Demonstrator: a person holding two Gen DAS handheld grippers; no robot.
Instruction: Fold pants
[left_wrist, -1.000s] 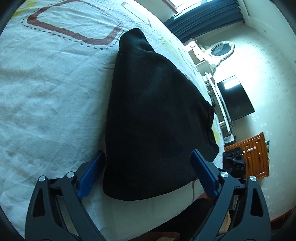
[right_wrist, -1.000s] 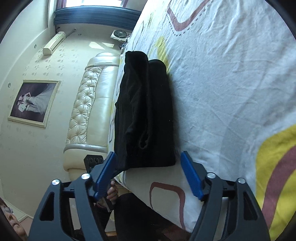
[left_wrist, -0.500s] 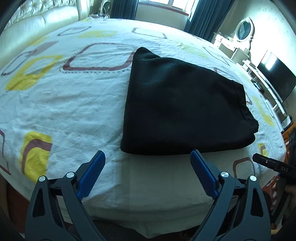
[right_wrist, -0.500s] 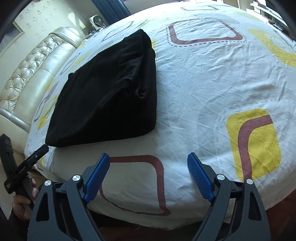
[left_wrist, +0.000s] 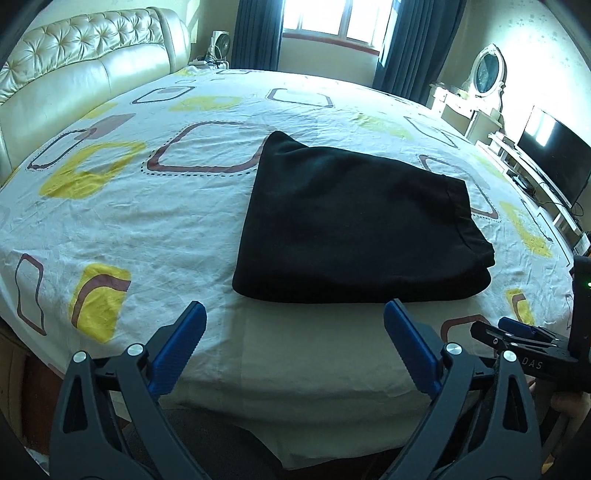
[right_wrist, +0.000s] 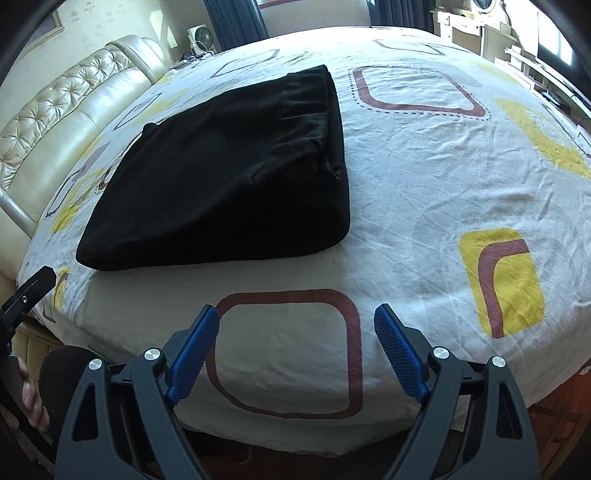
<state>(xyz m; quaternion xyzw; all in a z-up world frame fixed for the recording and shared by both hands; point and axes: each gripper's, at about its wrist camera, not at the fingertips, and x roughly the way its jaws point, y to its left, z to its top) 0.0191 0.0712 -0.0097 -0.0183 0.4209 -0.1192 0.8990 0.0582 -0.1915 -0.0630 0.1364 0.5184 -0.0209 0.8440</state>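
Tools both spread, pinching nothing. My left tool (left_wrist: 294, 334) hangs off bed's near edge, blue fingers (left_wrist: 179, 345) apart, pointed at pants. My right tool (right_wrist: 295, 339) same, over near edge, above red square outline on sheet. Black pants (left_wrist: 354, 225) folded into compact stack, flat on bed (left_wrist: 147, 206) close to near edge. Cream headboard (left_wrist: 85, 74) along far left side.

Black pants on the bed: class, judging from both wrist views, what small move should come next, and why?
Probably none on the cloth: keep both grippers back. The black pants lie in a compact folded stack on the bed sheet, and the left gripper and right gripper are open, empty and clear of it.
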